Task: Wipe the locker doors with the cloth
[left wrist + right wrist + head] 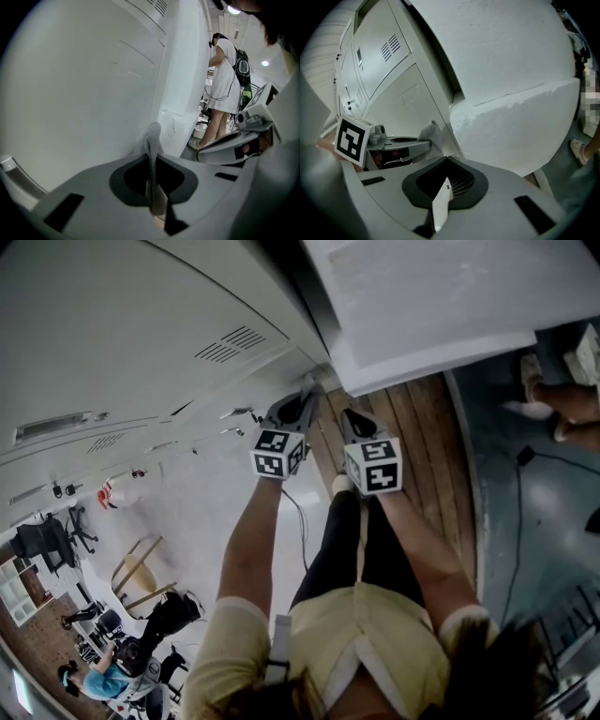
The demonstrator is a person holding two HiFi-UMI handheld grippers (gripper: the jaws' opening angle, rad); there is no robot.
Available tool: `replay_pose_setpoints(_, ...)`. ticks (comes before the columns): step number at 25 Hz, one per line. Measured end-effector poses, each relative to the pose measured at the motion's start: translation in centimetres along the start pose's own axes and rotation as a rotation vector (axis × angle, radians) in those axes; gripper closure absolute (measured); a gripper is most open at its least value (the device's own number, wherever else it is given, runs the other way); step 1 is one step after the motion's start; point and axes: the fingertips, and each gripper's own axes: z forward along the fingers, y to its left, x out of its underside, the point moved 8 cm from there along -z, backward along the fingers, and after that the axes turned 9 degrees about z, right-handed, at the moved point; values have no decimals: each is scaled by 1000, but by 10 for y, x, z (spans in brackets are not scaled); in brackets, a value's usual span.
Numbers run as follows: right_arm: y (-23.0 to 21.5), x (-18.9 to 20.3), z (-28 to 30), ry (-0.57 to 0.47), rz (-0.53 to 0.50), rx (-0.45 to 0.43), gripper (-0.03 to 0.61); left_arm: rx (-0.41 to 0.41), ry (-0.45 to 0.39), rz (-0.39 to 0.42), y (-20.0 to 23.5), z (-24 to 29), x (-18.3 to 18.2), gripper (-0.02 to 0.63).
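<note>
Pale grey locker doors (141,324) fill the left of the head view. My left gripper (302,401) reaches toward the bottom locker door (84,93) and is shut on a grey knitted cloth (152,140). The cloth's free end sticks out past the jaws and touches the door near its right edge. In the right gripper view the cloth (431,133) shows at the tip of the left gripper (393,145). My right gripper (354,418) hangs just right of the left one, shut with nothing in it (443,187), facing the gap beside the lockers (412,103).
A white textured pillar (431,296) (511,70) stands right of the lockers. Wooden floor (412,437) lies below, with a cable (516,521) on the grey floor. A person in white (225,79) stands farther along; other people (103,676) and feet (544,399) are around.
</note>
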Motion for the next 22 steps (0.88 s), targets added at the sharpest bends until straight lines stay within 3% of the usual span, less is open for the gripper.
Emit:
replay_pose_setpoints(8, 8, 4, 3, 4, -8, -13, 575, -71, -37, -26, 5, -41, 17, 597)
replay_pose_setpoints(16, 11, 11, 10, 22, -22, -17, 575, -269, 73, -130, 24, -94, 94, 597)
replay_pose_setpoints(22, 19, 20, 14, 49, -18, -29, 575, -379, 130, -228, 41, -109, 124, 597)
